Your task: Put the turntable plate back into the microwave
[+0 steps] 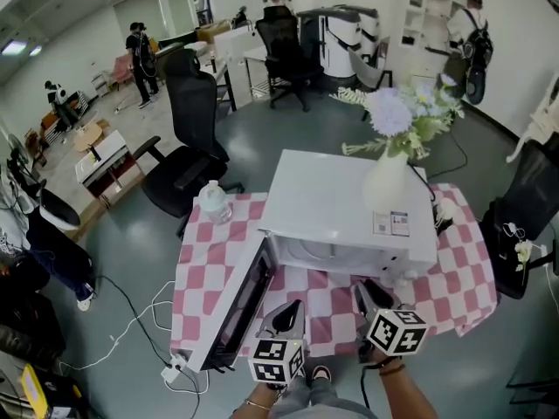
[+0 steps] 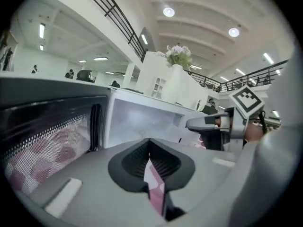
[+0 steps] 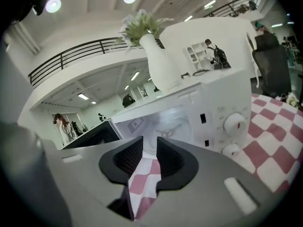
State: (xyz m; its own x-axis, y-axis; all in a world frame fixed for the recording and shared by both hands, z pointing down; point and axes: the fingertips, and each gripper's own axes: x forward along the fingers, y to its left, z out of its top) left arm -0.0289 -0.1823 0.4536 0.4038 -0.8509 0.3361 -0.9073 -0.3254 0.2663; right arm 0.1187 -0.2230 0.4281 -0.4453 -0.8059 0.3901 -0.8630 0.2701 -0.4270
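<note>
A white microwave (image 1: pixel 349 208) stands on a pink checkered tablecloth (image 1: pixel 463 269), its door (image 1: pixel 240 308) swung open to the left. Inside the lit cavity (image 1: pixel 306 253) a faint round outline shows; I cannot tell whether it is the glass turntable plate. In the right gripper view the cavity (image 3: pixel 163 126) shows a small hub on its floor. My left gripper (image 1: pixel 288 308) hovers in front of the opening, shut and empty (image 2: pixel 149 148). My right gripper (image 1: pixel 371 291) hangs beside it, open with only cloth showing through the gap (image 3: pixel 148 150).
A white vase with flowers (image 1: pixel 389 182) stands on top of the microwave. A water bottle (image 1: pixel 214 202) sits at the table's back left. Control knobs (image 3: pixel 235 123) are on the microwave's right. Black office chairs (image 1: pixel 188 147) stand beyond the table. A power strip (image 1: pixel 175 369) lies on the floor.
</note>
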